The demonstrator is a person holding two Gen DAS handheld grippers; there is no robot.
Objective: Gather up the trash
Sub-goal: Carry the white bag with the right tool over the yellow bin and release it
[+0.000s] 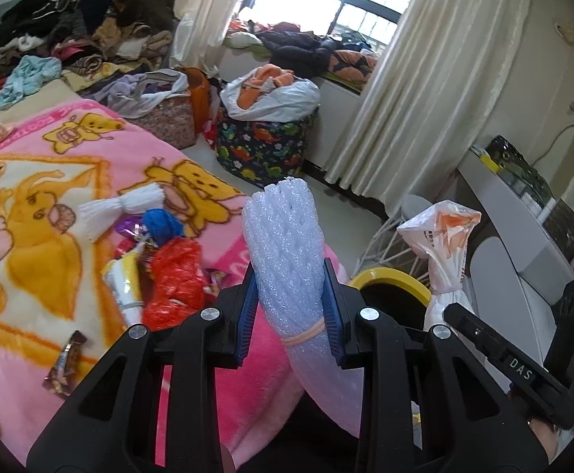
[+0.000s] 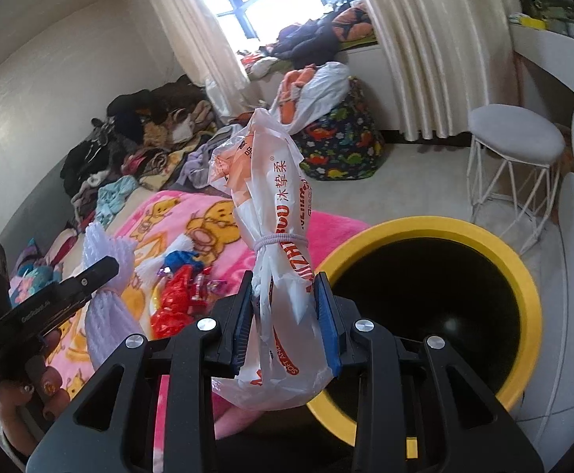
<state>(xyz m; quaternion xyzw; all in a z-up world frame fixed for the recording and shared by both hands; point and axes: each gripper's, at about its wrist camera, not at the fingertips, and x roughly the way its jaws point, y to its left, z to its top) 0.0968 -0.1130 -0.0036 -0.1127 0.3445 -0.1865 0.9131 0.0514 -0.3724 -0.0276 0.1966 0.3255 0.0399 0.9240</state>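
With the left tool (image 1: 291, 307) clamped on foam netting (image 1: 287, 236) and the right tool (image 2: 285, 317) on a plastic bag (image 2: 271, 205), neither was yet in the bin (image 2: 523, 276), and wrappers (image 1: 172, 287) remained on the bed (image 1: 30, 197).

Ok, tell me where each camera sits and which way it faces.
Left wrist: on the left gripper, looking along it over the pink blanket toward the window; it is shut on a white foam net.
Right wrist: on the right gripper, facing the yellow-rimmed bin; it is shut on a plastic bag; a hand shows at left.
Shared: blanket, bin, both bundles, dinosaur-print basket.
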